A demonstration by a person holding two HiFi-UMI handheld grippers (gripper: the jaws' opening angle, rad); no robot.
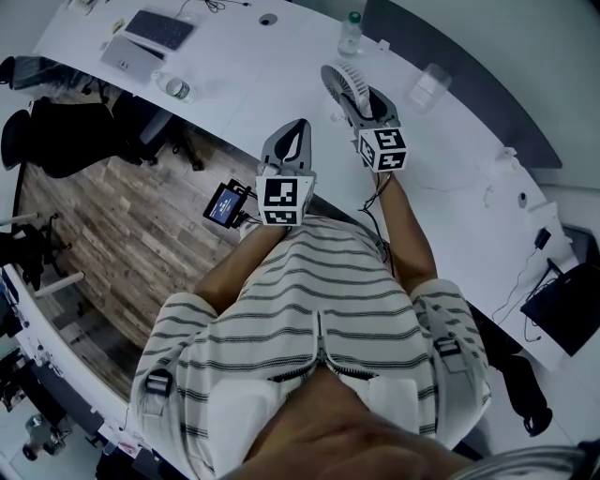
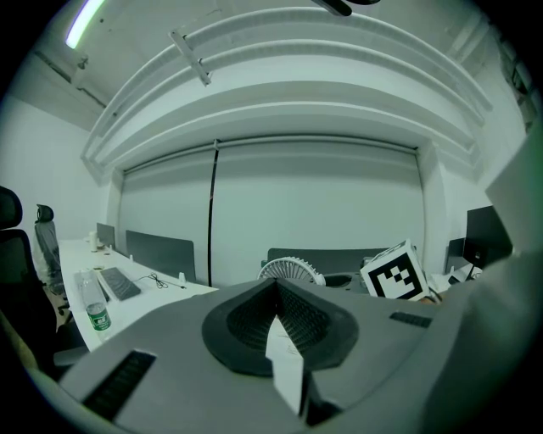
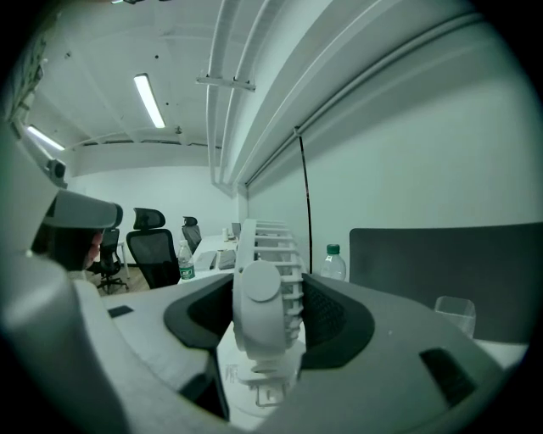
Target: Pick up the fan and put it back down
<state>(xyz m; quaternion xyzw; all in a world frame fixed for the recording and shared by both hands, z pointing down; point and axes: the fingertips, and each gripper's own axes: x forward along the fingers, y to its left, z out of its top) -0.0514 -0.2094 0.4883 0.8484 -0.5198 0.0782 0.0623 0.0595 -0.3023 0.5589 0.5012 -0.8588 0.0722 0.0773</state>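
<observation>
Two grippers are in front of us over the curved white desk [image 1: 281,66]. The right gripper [image 1: 359,101] [image 3: 267,318] is clamped on the fan [image 1: 341,81] [image 3: 257,288]: in the right gripper view its dark pads press the small white fan's round grille from both sides, with the fan's hub facing the camera and its foot showing low between the jaws. We cannot tell whether that foot rests on the desk or hangs just above it. From the head view the fan sits over the far part of the desk, between a water bottle [image 1: 350,33] beyond it and a clear cup [image 1: 427,89] to its right.

The left gripper [image 1: 292,139] [image 2: 276,286] has its jaws pressed together with nothing between them. It is near the desk's front edge, apart from the fan and to its left. In the left gripper view we see the fan's grille beyond the joined tips, with the right gripper's marker cube [image 2: 394,273] just to the right of it.

Farther left on the desk lies a keyboard [image 1: 159,28]. Black office chairs [image 1: 66,131] stand on the wooden floor [image 1: 141,234] at the left
</observation>
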